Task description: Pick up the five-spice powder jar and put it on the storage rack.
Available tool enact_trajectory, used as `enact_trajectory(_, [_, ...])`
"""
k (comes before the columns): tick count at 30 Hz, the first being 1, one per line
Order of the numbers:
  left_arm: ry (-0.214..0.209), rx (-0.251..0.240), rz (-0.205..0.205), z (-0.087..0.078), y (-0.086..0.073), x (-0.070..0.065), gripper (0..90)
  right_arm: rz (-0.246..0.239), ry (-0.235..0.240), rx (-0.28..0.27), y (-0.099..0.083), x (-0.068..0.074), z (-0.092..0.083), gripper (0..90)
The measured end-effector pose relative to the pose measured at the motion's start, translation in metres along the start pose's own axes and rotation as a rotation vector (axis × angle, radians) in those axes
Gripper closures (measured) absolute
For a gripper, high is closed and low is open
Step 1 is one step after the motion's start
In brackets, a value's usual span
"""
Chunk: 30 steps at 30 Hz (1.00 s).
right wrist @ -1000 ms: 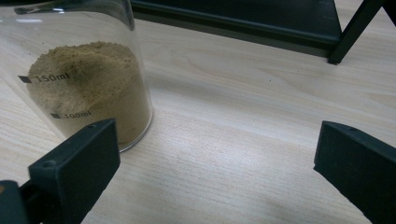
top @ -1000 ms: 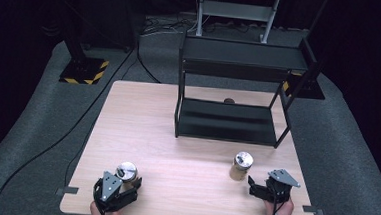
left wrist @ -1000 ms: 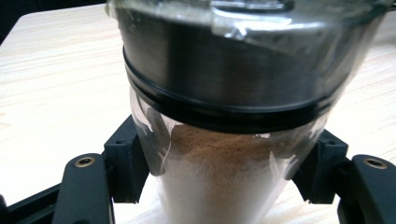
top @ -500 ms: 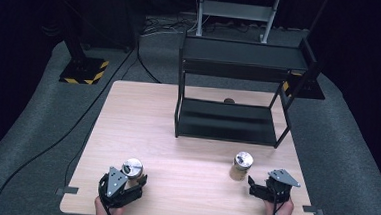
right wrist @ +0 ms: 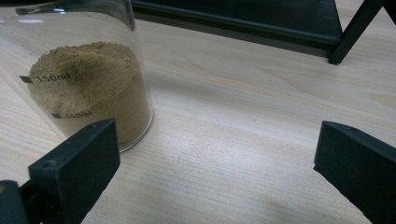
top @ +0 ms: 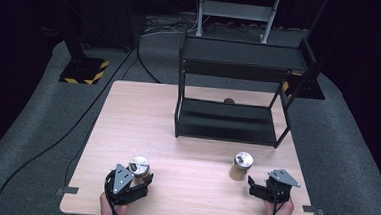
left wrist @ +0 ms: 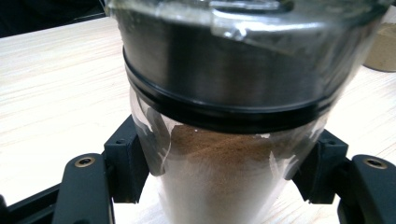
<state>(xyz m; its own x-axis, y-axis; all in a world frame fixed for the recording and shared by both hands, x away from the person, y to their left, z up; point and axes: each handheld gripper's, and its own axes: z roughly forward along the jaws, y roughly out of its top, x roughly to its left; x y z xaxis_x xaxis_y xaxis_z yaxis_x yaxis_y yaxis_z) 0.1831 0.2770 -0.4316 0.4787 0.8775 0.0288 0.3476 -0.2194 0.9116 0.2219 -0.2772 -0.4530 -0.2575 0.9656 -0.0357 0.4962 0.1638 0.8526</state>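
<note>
Reading "150ml" and "100ml", the right jar (right wrist: 88, 88) sits beside the wide-apart right gripper (right wrist: 219, 163); left gripper (top: 126, 183) clamps another jar (left wrist: 224, 140).

Two black handheld grippers, the left gripper (top: 133, 182) and the right gripper (top: 256, 187), are each showing blocky matte jaws, brass-coloured screw inserts, a grey three-cornered top plate and a thin black cable trailing behind.

Upright glass jar (top: 138, 168) of brown powder, steel-lidded, at table's near-left edge.
</note>
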Motion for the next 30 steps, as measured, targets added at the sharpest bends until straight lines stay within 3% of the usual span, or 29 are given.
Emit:
enact_trajectory(20, [-0.057, -0.010, 0.040, 0.014, 0.018, -0.003, 31.4, -0.005, 0.001, 0.002, 0.000, 0.000, 0.000, 0.0])
enact_trajectory(30, [-0.081, -0.010, 0.079, 0.022, 0.028, -0.004, 31.4, -0.005, -0.001, 0.004, 0.001, 0.001, 0.000, 0.0])
